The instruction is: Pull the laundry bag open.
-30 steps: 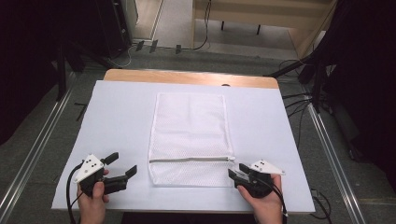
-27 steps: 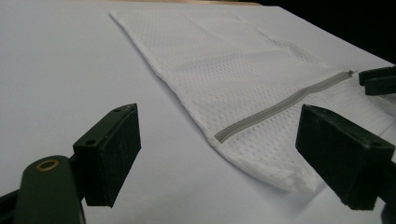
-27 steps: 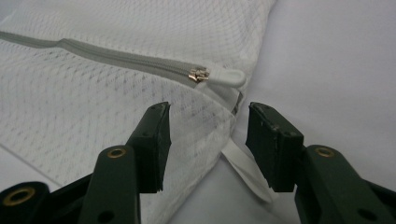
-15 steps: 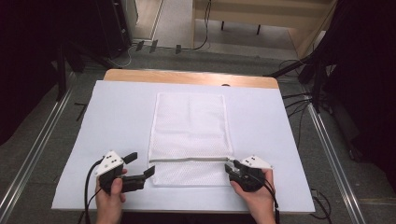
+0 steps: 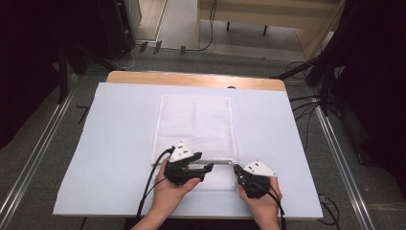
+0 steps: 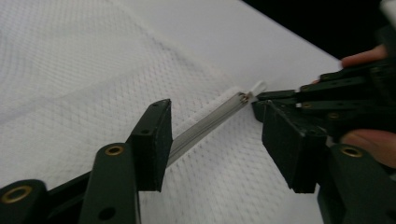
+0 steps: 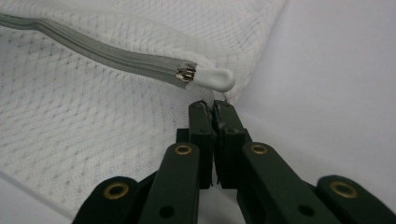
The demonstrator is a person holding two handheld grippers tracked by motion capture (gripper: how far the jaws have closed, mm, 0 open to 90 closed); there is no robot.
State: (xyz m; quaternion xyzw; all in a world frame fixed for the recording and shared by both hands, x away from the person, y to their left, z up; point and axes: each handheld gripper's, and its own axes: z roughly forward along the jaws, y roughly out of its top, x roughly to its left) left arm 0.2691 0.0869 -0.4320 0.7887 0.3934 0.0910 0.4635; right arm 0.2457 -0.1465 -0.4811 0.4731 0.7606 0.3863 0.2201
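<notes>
The left gripper [image 5: 207,167], jaws half apart and just closing, straddles the grey zipper [image 6: 205,123] of the white mesh bag [image 5: 195,120]. The zipper runs rightward to its pull [image 7: 212,78], where the right gripper [image 5: 237,170], nearer, pinches the bag's edge.

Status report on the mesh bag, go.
Right gripper shut on the mesh bag edge by the zipper pull. Left gripper closing in, jaws astride the zipper, not gripping. Nothing in the way.
</notes>
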